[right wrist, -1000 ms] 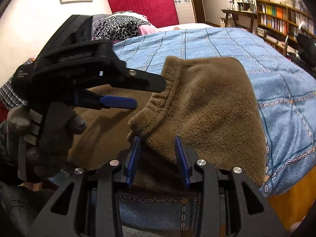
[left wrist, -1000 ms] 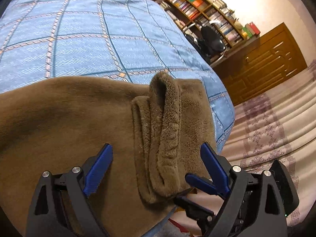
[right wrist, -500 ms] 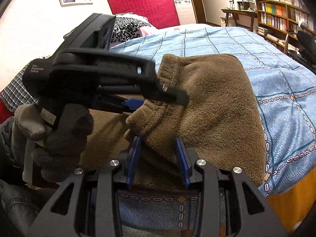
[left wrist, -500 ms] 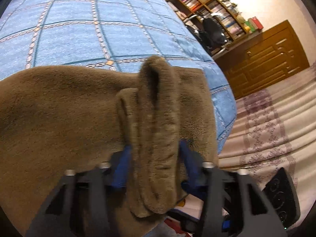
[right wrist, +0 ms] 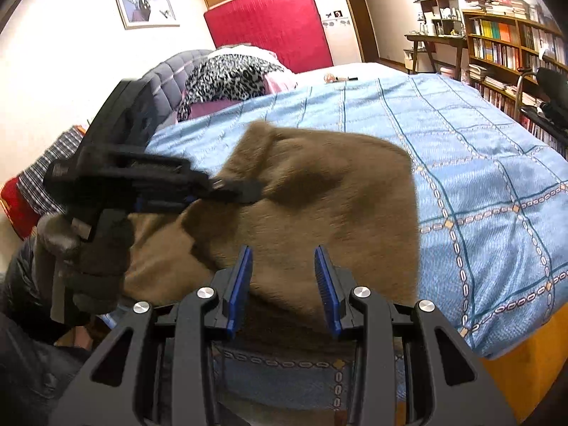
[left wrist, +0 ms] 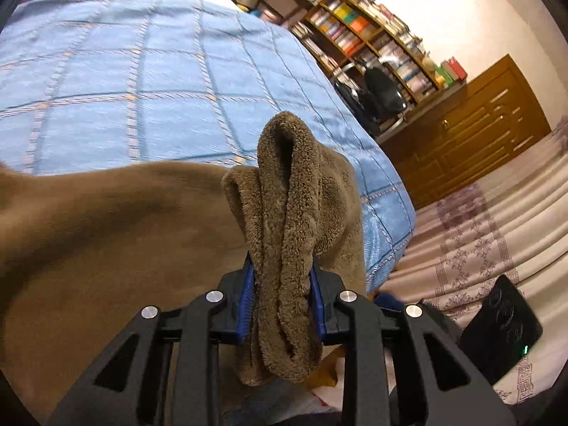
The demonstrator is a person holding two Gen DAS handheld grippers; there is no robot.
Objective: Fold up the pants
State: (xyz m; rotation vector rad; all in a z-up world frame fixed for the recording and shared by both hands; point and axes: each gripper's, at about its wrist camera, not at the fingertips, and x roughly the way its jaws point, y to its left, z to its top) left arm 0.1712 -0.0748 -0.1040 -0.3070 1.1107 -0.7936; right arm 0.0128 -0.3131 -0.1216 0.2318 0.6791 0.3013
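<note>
My left gripper (left wrist: 282,301) jaws closing, blue pads (left wrist: 246,305) pressing a bunched fold of the brown fleece pants (left wrist: 284,220) between them. Fold stands up from the jaws, rest of pants spread left over blue checked bedspread (left wrist: 142,81). Bookshelf (left wrist: 372,32), wooden cabinet (left wrist: 472,124), patterned rug (left wrist: 479,234) at right.

left claw (left wrist: 282,305) closing onto pants (left wrist: 284,220) waistband fold, both claws lifted

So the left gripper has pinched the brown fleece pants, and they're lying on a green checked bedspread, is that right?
Not quite: the bedspread is blue, not green, as the left wrist view shows. The rest holds: the left gripper has a bunched fold of the brown fleece pants between its closing jaws.
</note>
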